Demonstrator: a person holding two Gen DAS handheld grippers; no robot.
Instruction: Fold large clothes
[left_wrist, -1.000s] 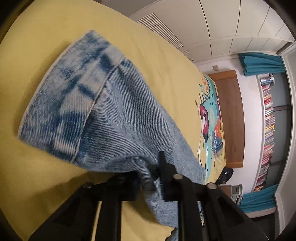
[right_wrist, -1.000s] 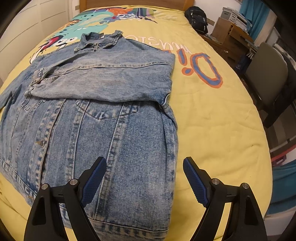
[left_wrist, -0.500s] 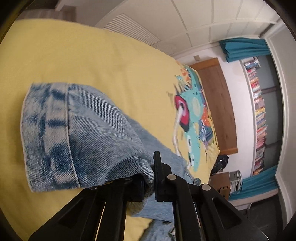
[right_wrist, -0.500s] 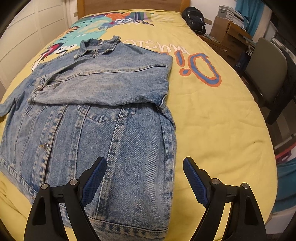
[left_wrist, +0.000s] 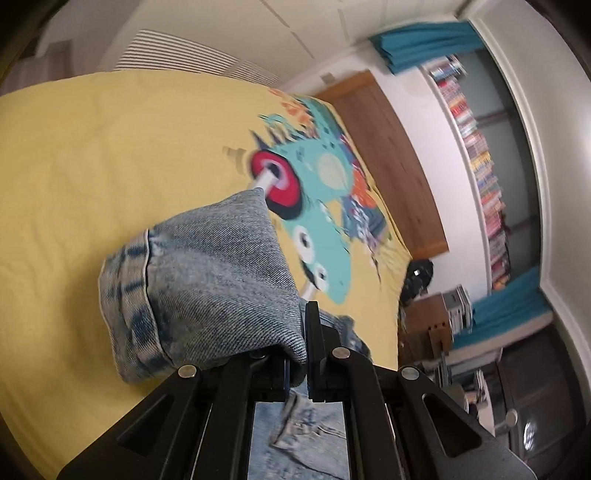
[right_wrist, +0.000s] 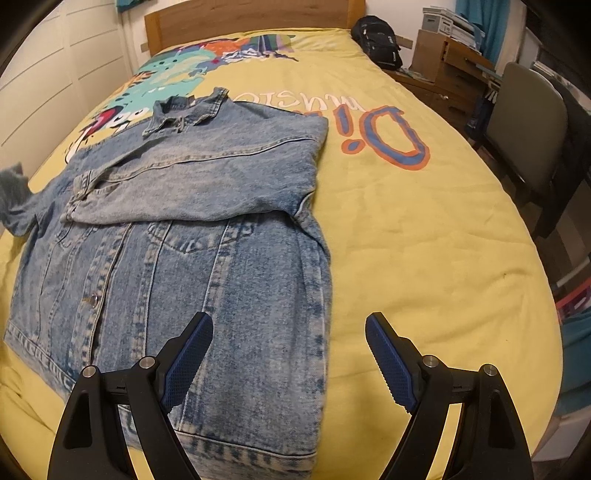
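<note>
A light blue denim jacket lies front up on the yellow bedspread, its right sleeve folded across the chest. My left gripper is shut on the jacket's other sleeve near the cuff and holds it raised above the bed; that lifted sleeve shows at the far left of the right wrist view. More denim shows below between the gripper's arms. My right gripper hovers open over the jacket's lower right hem, nothing between its blue pads.
The bed has a wooden headboard and a colourful cartoon print. White wardrobe doors run along the left side. A black backpack, a cluttered wooden desk and a grey chair stand to the right.
My left gripper has lifted the sleeve off the bed and carried it toward the jacket, rolling as it went. The right gripper stayed open and shifted only slightly.
</note>
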